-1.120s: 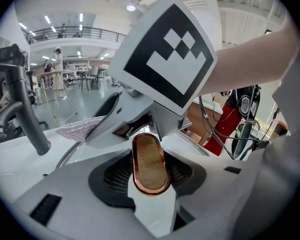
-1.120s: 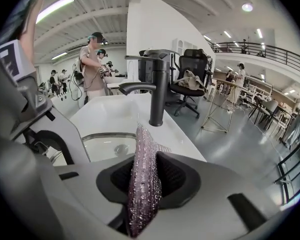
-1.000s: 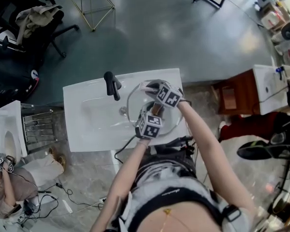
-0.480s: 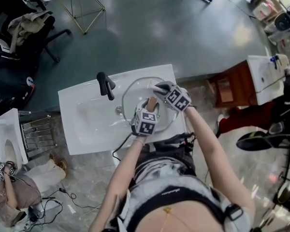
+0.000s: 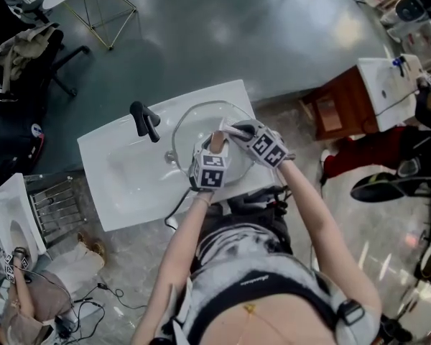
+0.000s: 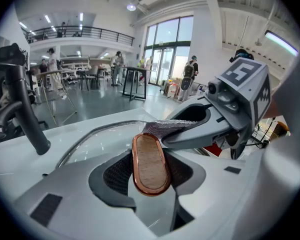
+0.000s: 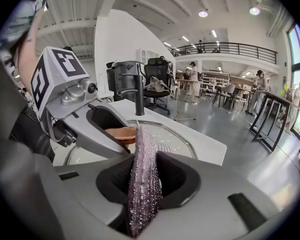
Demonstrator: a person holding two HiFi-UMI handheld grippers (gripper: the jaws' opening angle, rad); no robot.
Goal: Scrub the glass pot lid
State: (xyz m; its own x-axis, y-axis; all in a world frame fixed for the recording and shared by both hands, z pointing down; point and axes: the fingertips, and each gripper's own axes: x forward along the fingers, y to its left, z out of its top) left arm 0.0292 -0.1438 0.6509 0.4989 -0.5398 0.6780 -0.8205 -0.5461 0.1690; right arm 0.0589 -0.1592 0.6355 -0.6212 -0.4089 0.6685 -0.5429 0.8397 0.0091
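The glass pot lid (image 5: 194, 124) lies over the white sink (image 5: 104, 192), right of the faucet. My left gripper (image 5: 214, 149) is shut on the lid's wooden handle (image 6: 150, 163), an oval with a copper rim that stands between the jaws. My right gripper (image 5: 233, 130) is shut on a silvery-purple scrub pad (image 7: 144, 184). The pad's far edge rests on the lid's glass (image 7: 175, 139), just beside the handle (image 7: 122, 132). Seen in the left gripper view, the right gripper (image 6: 210, 124) and its scrub pad (image 6: 165, 129) sit close on the right of the handle.
A black faucet (image 5: 144, 121) rises at the sink's back left, close to the lid's rim. A wooden cabinet (image 5: 337, 113) stands to the right, a black office chair (image 5: 29, 56) at far left. Cables trail on the floor (image 5: 108, 293).
My right gripper has slid to the right across the lid with the pad and rolled a little. The left gripper has kept its hold on the handle in place.
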